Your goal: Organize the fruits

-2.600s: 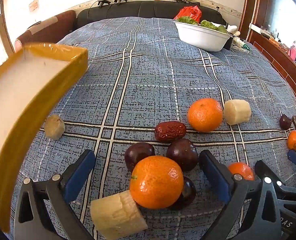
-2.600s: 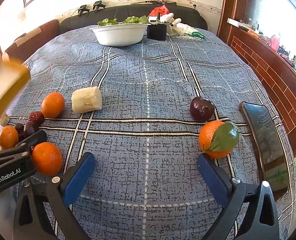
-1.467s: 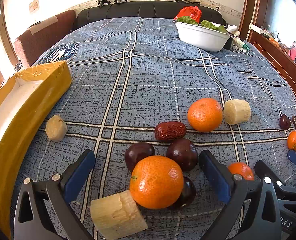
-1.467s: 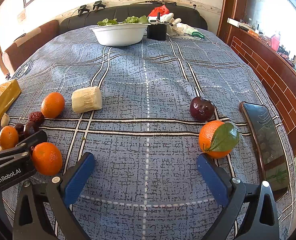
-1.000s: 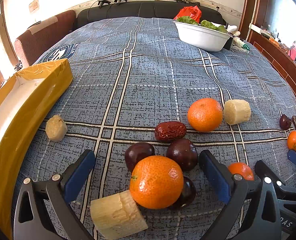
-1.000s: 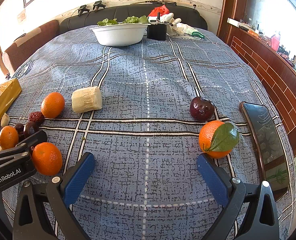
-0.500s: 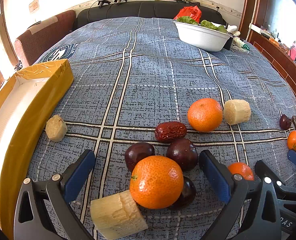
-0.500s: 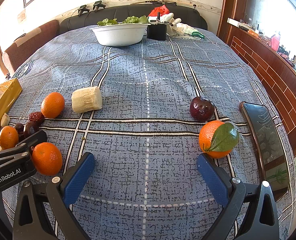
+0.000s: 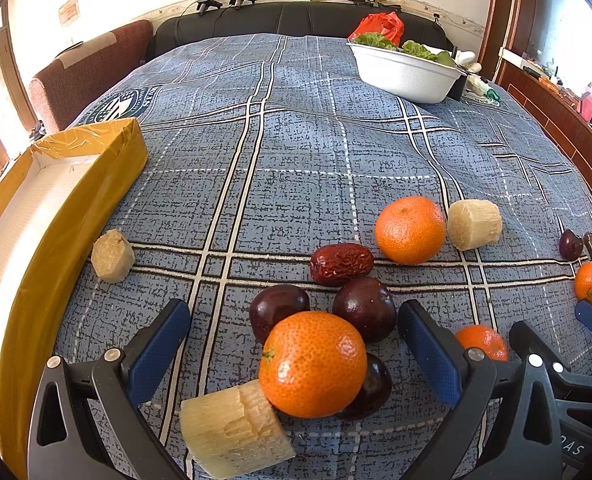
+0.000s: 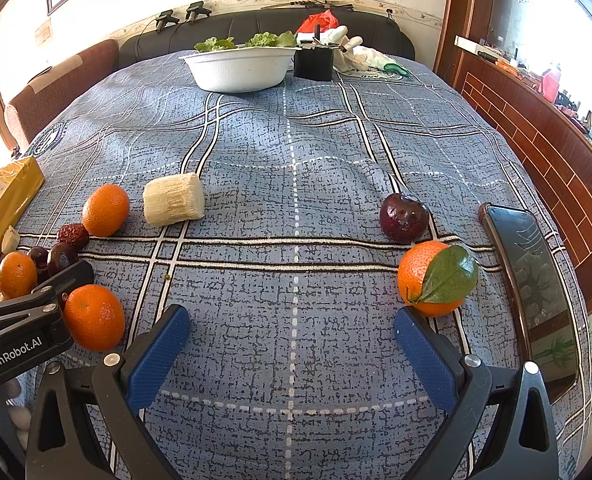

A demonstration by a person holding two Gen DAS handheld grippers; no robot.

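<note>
I am holding my left gripper [image 9: 293, 344] wide open and empty, its jaws straddling the near mandarin [image 9: 313, 364] dead ahead, sugarcane piece [image 9: 231, 428] touching it. The yellow box [image 9: 75, 208] is lying well left. My right gripper [image 10: 291, 344], open too, is sitting farther off.

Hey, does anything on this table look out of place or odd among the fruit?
Yes: a dark smartphone lies at the right table edge beside the leaf-topped orange tangerine, and it is not a fruit. Nothing looks spilled or damaged.
</note>
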